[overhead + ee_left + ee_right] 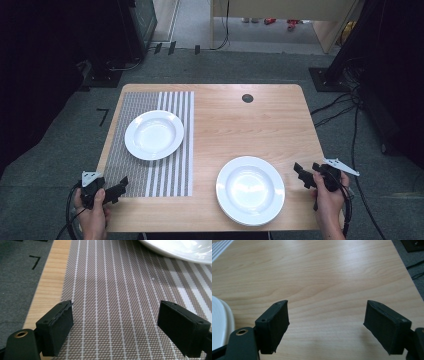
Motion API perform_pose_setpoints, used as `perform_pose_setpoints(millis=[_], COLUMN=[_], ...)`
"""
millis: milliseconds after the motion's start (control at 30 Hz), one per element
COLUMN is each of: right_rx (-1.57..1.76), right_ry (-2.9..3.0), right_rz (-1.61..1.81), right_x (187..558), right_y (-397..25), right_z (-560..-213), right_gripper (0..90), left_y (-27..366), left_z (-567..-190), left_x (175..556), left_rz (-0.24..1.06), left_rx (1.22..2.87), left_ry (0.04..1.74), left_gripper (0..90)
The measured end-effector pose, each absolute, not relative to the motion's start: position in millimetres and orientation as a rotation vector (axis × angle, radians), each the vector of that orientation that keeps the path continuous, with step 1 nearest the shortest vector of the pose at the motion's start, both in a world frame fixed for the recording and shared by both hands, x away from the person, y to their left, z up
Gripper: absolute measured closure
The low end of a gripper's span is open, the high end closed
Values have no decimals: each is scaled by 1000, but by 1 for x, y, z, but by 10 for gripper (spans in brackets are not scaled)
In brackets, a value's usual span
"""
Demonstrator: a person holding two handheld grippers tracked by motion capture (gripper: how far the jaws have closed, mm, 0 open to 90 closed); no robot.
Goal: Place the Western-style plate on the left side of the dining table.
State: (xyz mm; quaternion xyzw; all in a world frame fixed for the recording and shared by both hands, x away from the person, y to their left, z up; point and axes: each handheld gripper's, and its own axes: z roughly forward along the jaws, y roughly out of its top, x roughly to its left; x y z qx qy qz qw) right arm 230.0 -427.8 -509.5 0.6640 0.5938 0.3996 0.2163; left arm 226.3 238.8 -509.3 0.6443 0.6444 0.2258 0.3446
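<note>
A white deep plate [154,134] lies on a grey striped placemat [131,172] on the left half of the wooden table [240,125]. A stack of white plates [250,190] sits near the front edge, right of centre. My left gripper [119,188] hovers open over the placemat's front left corner; in the left gripper view its jaws [115,312] stand wide apart above the mat [112,290], with the plate's rim [180,248] ahead. My right gripper [301,175] is open just right of the stack, over bare wood [327,312], the stack's edge [219,322] at its left.
A dark round hole [247,98] sits in the tabletop near the far edge. Grey carpet surrounds the table, with cables [340,107] on the floor to the right and black equipment [125,35] at the far left. Bare wood lies between the two plates.
</note>
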Motion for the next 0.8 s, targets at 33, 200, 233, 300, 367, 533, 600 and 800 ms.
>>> perform_pose_setpoints(millis=[33, 200, 233, 300, 367, 533, 600, 800], right_rx=[1845, 1854, 1856, 1855, 1858, 1812, 1807, 1743], right_ry=[1645, 1645, 1645, 1643, 1649, 1681, 1686, 1736], right_rz=[1100, 1062, 1054, 1037, 1022, 922, 915, 789], right_x=[228, 222, 221, 219, 216, 211, 210, 210], right_y=[-430, -438, -440, -443, -445, -444, -443, -432], right_z=[-511, -516, -517, -519, -520, -524, -524, -525], right_gripper=[195, 189, 188, 188, 184, 180, 179, 166], left_y=[240, 246, 247, 248, 247, 243, 241, 237], left_z=[-510, -512, -512, -513, -514, -516, -517, -518], left_x=[225, 222, 221, 221, 220, 219, 219, 219], left_rz=[590, 601, 603, 605, 614, 662, 687, 731], left_rx=[1671, 1673, 1672, 1674, 1680, 1712, 1732, 1779], left_ry=[1676, 1692, 1695, 1694, 1691, 1683, 1676, 1664], left_gripper=[133, 133, 133, 133, 133, 133, 131, 130])
